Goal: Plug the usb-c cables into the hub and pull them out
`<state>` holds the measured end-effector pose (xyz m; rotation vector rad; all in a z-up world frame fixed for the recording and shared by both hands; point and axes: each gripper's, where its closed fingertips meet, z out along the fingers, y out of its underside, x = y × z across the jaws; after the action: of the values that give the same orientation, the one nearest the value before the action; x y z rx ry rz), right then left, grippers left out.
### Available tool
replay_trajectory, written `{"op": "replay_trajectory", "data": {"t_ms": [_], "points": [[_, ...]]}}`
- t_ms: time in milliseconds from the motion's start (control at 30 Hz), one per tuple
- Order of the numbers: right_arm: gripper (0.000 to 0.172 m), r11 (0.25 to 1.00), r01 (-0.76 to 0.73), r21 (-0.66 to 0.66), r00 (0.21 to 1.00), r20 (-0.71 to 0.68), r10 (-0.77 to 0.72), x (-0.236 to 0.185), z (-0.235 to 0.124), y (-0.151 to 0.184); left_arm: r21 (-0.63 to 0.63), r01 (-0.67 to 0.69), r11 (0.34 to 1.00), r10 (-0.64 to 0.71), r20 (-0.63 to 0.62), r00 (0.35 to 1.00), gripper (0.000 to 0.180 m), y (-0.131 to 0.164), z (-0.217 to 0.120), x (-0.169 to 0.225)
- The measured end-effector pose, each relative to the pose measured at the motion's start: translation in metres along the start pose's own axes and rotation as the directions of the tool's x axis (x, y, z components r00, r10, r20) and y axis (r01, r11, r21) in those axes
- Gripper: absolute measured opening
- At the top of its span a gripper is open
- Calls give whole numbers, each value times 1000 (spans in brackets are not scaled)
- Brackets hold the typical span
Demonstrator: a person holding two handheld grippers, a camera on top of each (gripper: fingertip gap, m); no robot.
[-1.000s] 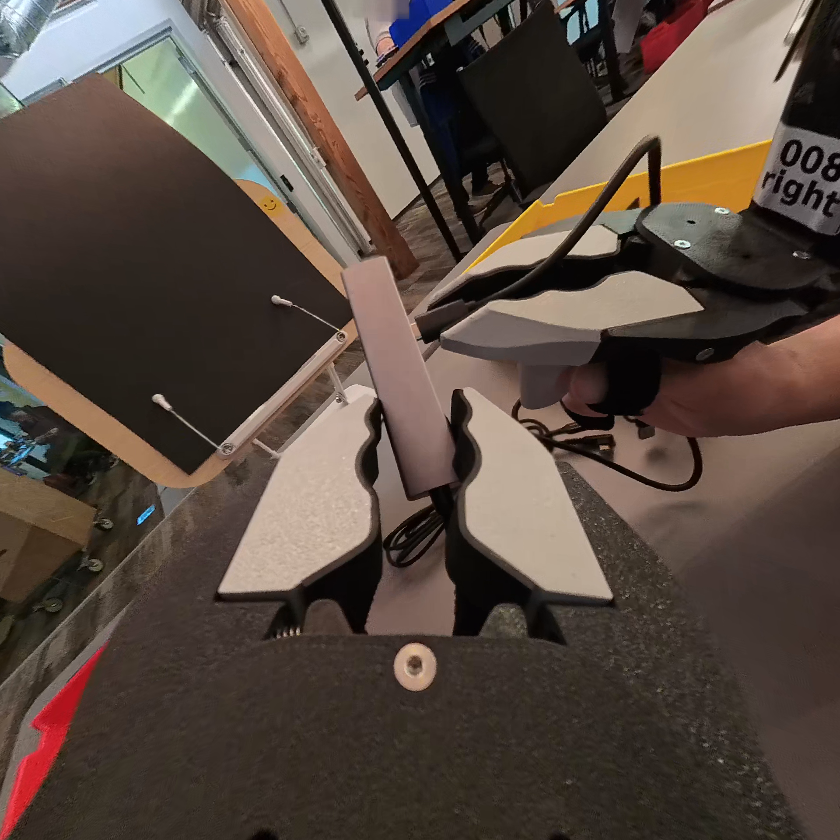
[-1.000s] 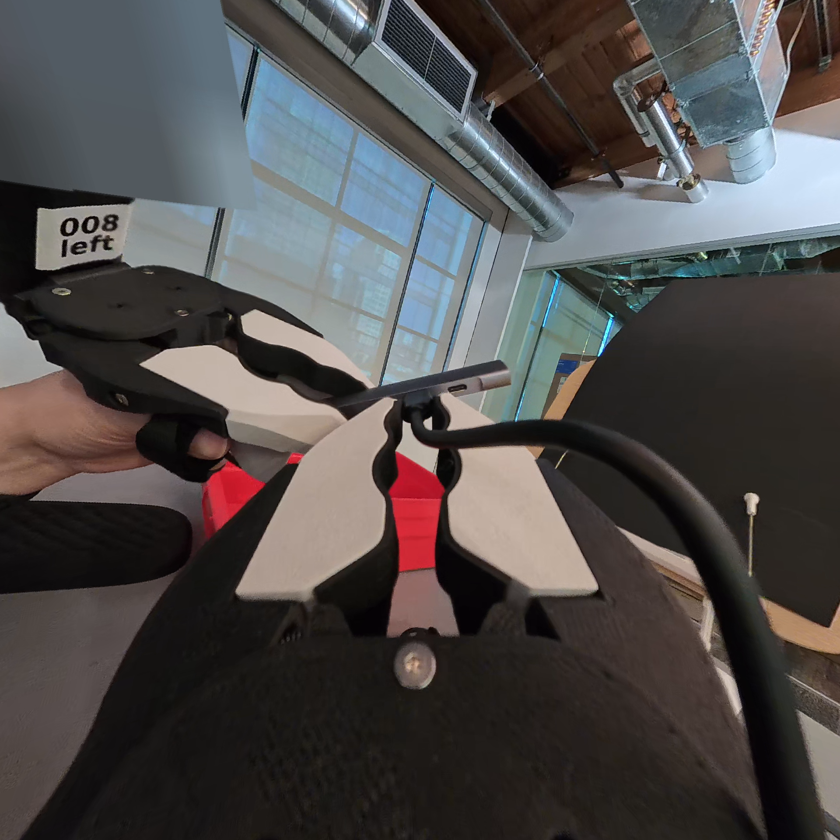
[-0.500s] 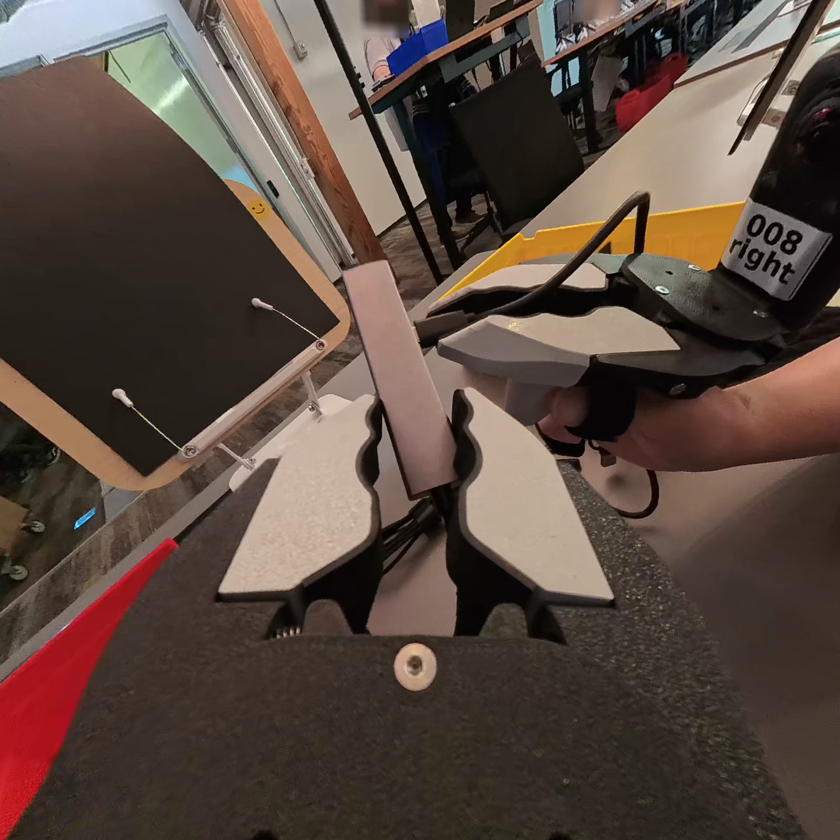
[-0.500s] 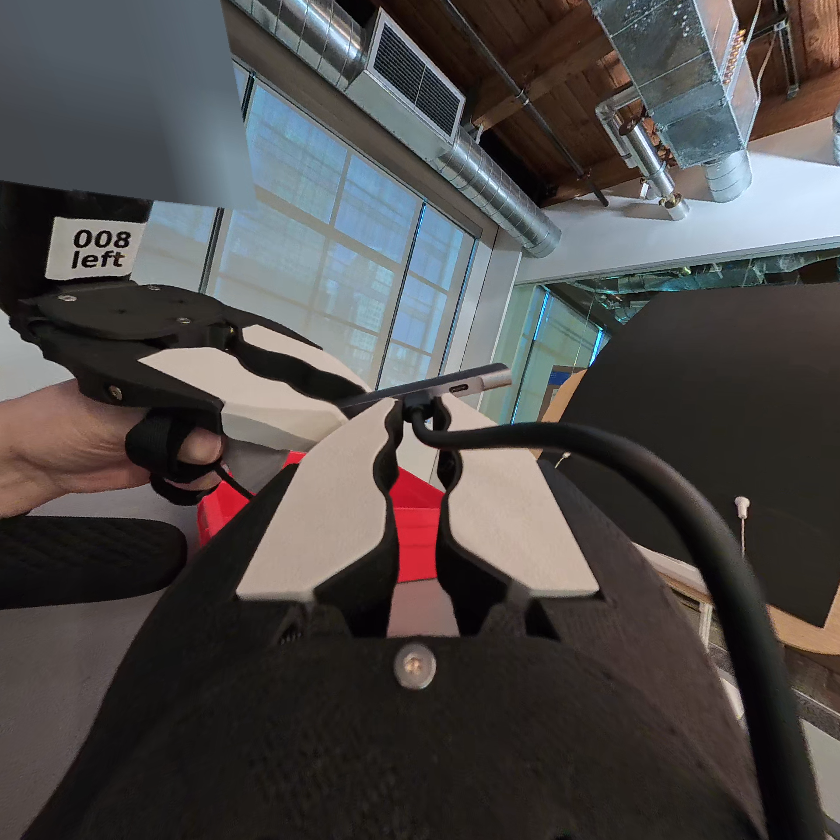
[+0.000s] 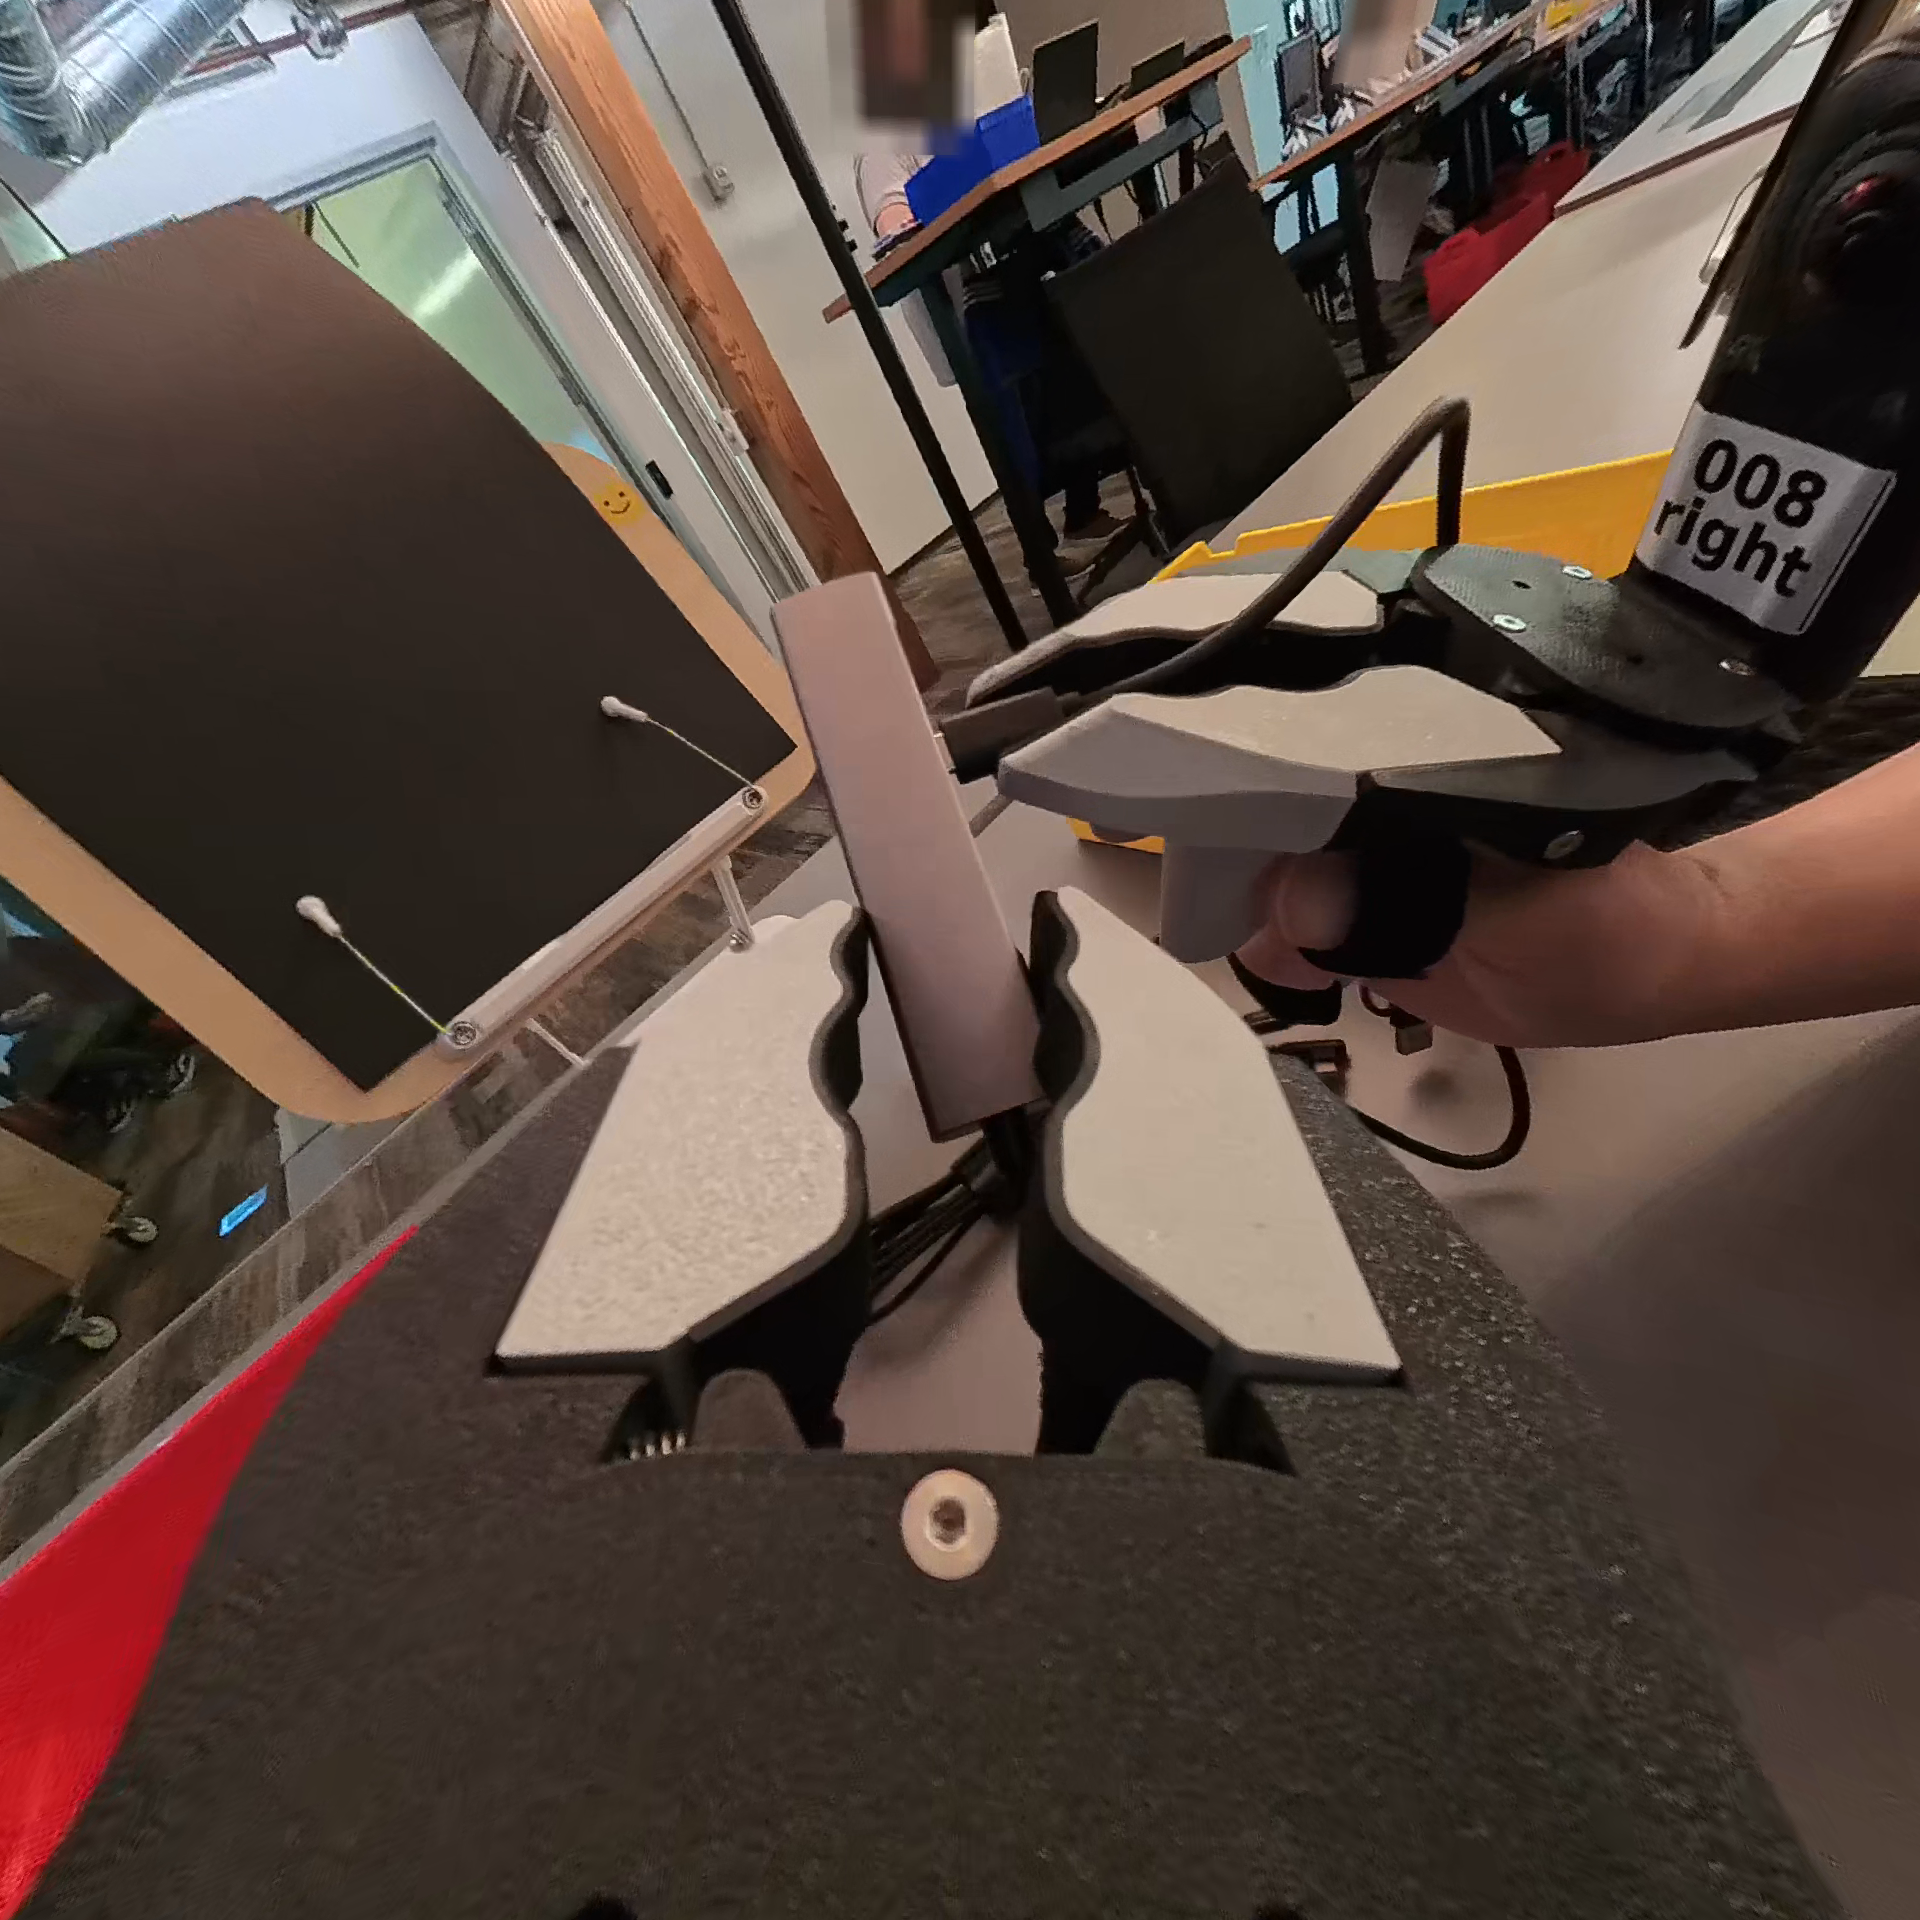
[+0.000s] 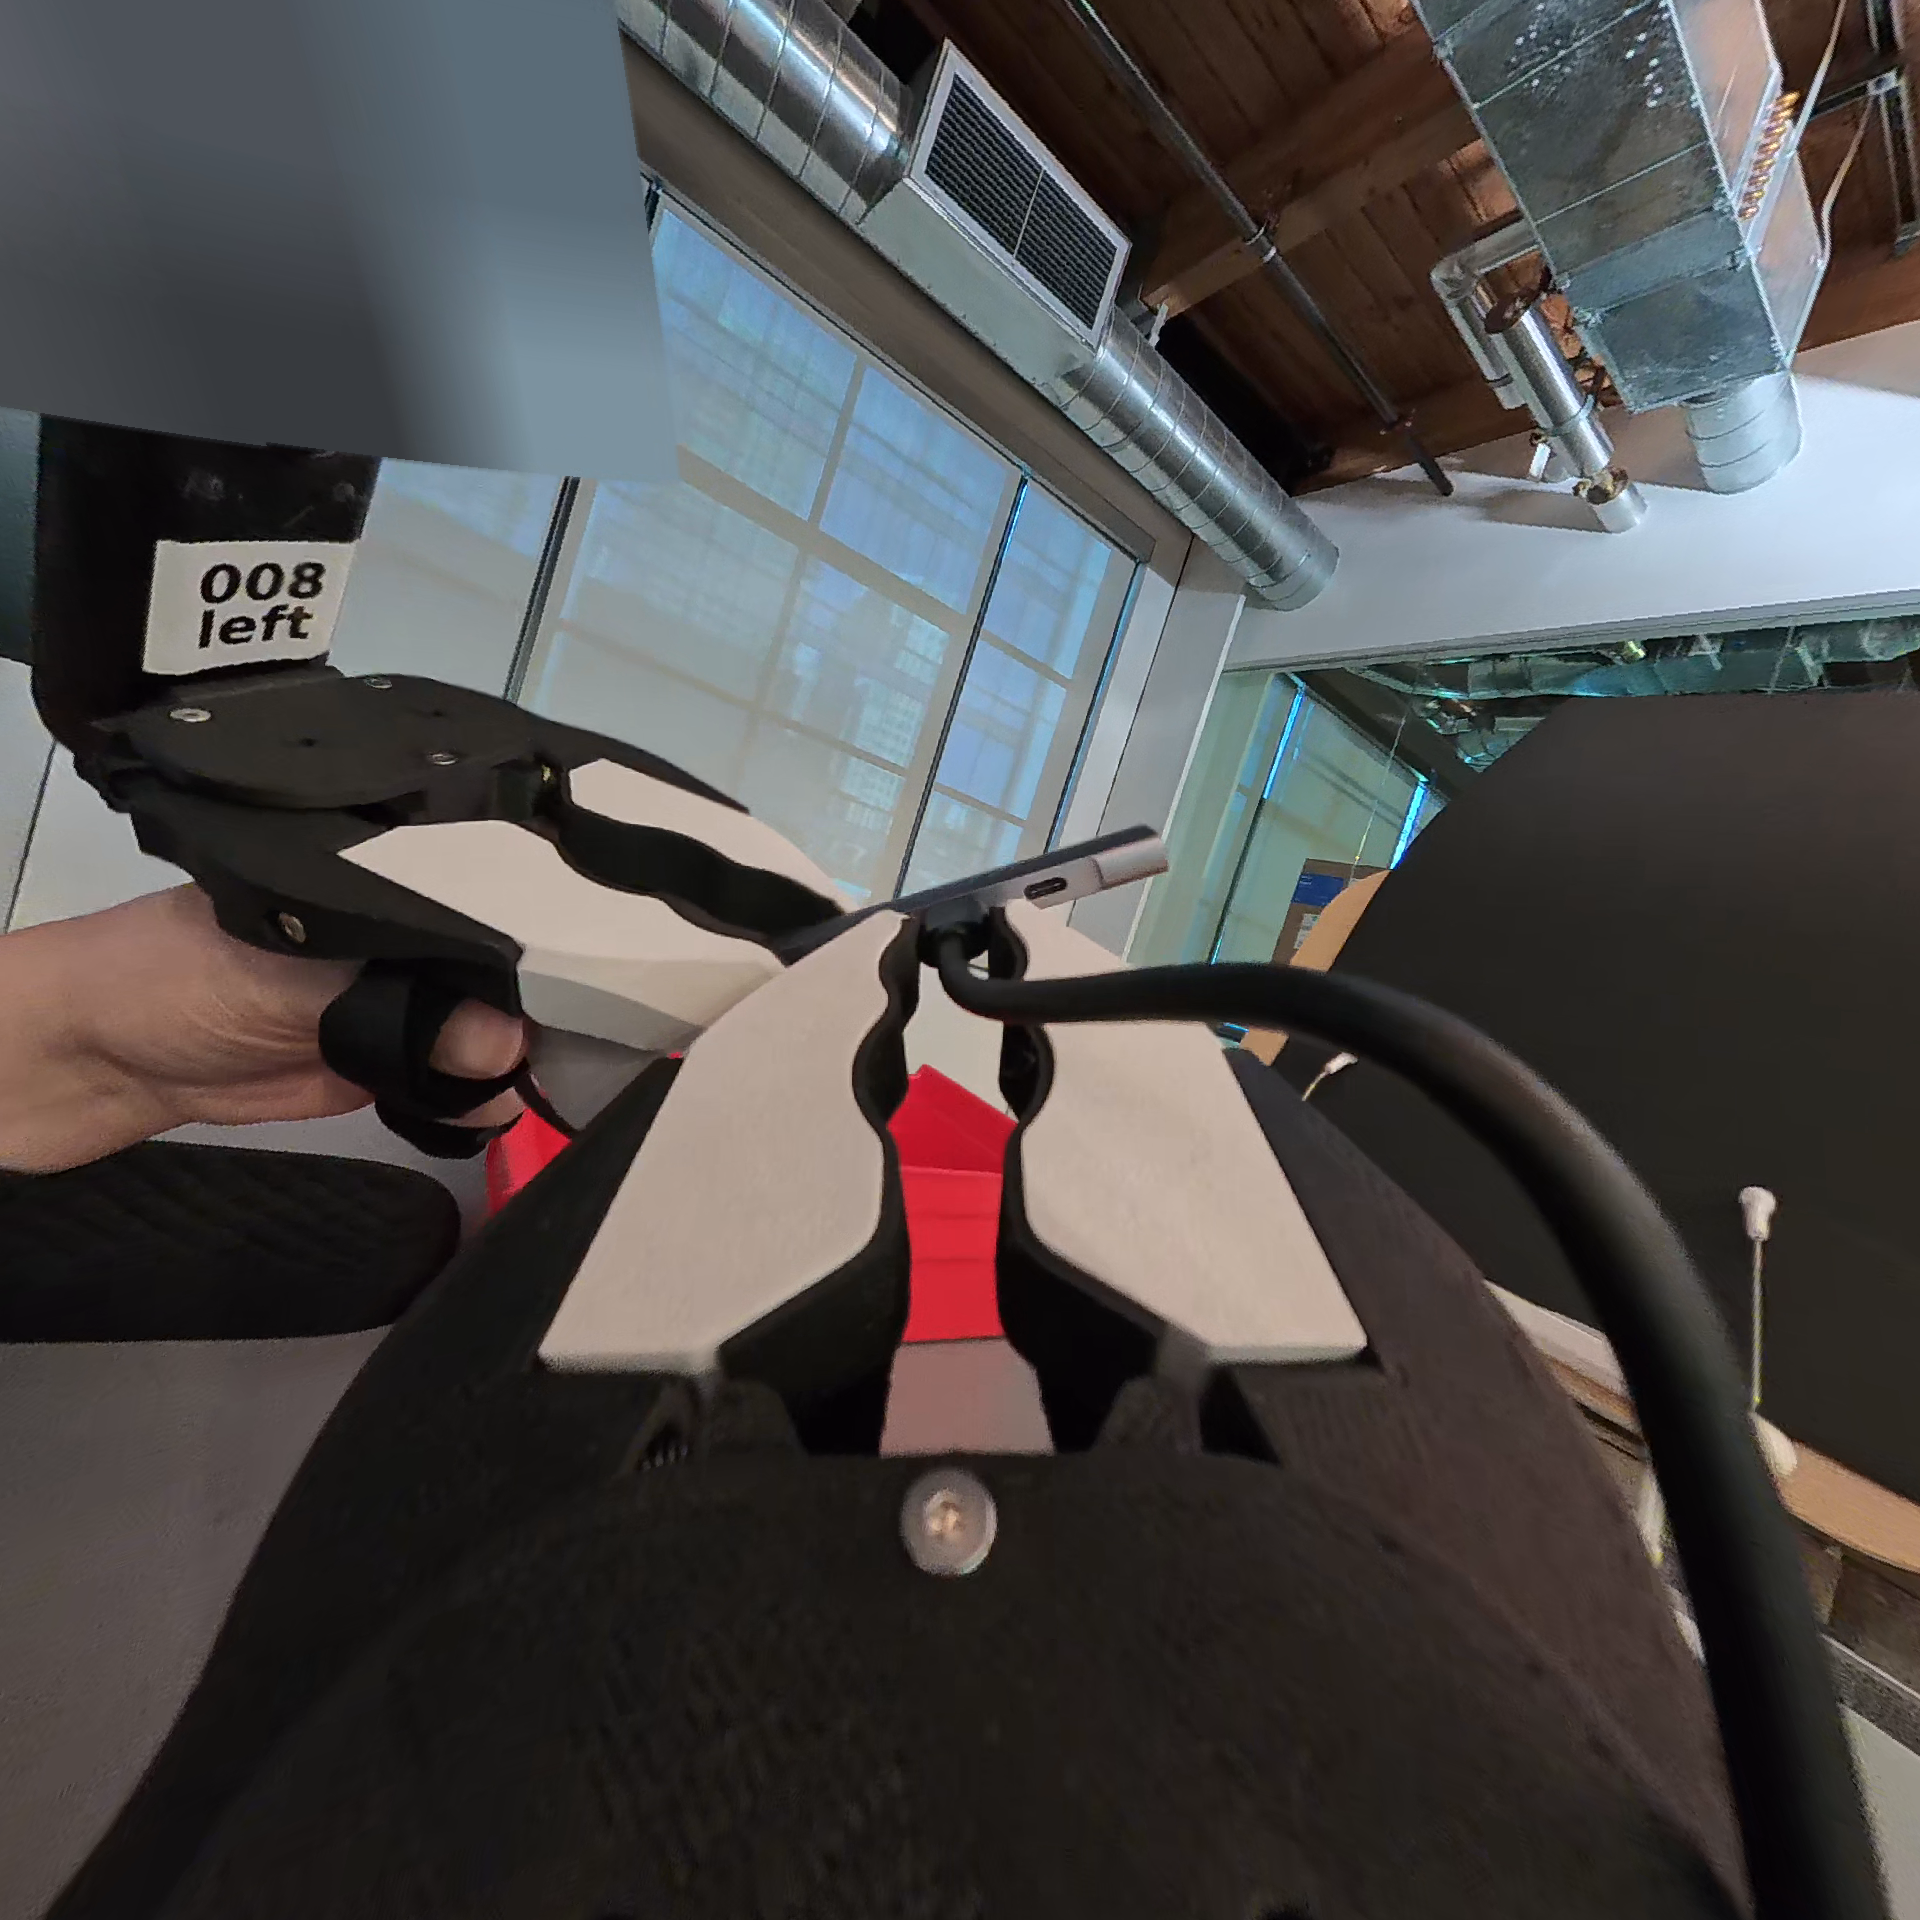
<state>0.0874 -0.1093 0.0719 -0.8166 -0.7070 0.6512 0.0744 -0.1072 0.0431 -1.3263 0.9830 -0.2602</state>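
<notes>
while the left gripper [image 5: 945, 977] clamps the hub [image 5: 894, 821], the right gripper [image 6: 951, 940] pinches a cable plug [image 6: 961, 920] at its side edge.

Open room only above and beyond the raised hub [image 5: 894, 831]; black panel [image 5: 312, 644] closing off the left, right gripper [image 5: 987, 727] with plug at hub's right edge, loose cables [image 5: 1455, 1132] across tabletop [image 5: 1714, 1247] below.

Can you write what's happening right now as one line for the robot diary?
left gripper: holds grey hub | right gripper: grips black USB-C plug at hub's side | free port beside
</notes>
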Motion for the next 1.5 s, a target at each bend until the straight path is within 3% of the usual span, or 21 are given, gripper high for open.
{"op": "replay_trajectory", "data": {"t_ms": [133,267,433,500,600,667,767,800,933,967,1033,1100,1167,1267,1400,1500], "points": [[13,1000,-2,-18,1000,-5,2,-2,2,4,-44,34,998,-33,19,999,29,5,-2,-3],[14,985,-127,-116,992,12,129,-1,9,22,-110,127,986,-114,118,986,26,23,-3,-19],[33,897,-241,-370,953,87,291,-27,20,60,-125,295,947,-264,220,939,24,49,-15,-47],[13,859,-237,-453,929,153,337,-41,17,72,-132,326,936,-283,268,921,24,59,-19,-57],[11,828,-206,-522,890,251,380,-63,14,80,-131,355,926,-306,296,905,24,68,-24,-64],[11,845,-184,-502,807,414,422,-87,10,59,-163,369,915,-315,284,906,24,77,-25,-62],[11,872,-195,-449,510,713,481,-123,-17,-8,-217,365,905,-303,271,914,24,90,-27,-55],[11,879,-187,-440,449,757,474,-125,-25,-27,-253,347,903,-281,263,923,24,97,-28,-51],[14,915,-236,-329,440,803,402,-93,-35,-76,-372,274,887,-214,196,957,24,122,-28,-25],[14,911,-254,-326,492,767,412,-78,-29,-76,-400,257,880,-204,170,964,24,129,-27,-16],[14,896,-235,-376,686,589,427,-37,-9,-48,-449,232,863,-197,124,972,24,140,-27,-1],[13,821,-184,-541,879,283,384,15,1,12,-494,214,843,-198,86,976,24,151,-27,13],[12,651,-125,-749,954,90,287,49,-17,72,-536,192,822,-197,49,979,24,162,-29,24],[9,408,-25,-912,963,87,254,50,-53,124,-593,140,793,-192,-25,981,24,176,-32,41],[10,82,36,-996,943,61,328,30,-100,161,-640,60,766,-161,-100,982,24,192,-38,55],[15,-75,74,-994,963,52,265,38,-125,176,-633,53,772,-177,-134,975,24,195,-41,62]]}}
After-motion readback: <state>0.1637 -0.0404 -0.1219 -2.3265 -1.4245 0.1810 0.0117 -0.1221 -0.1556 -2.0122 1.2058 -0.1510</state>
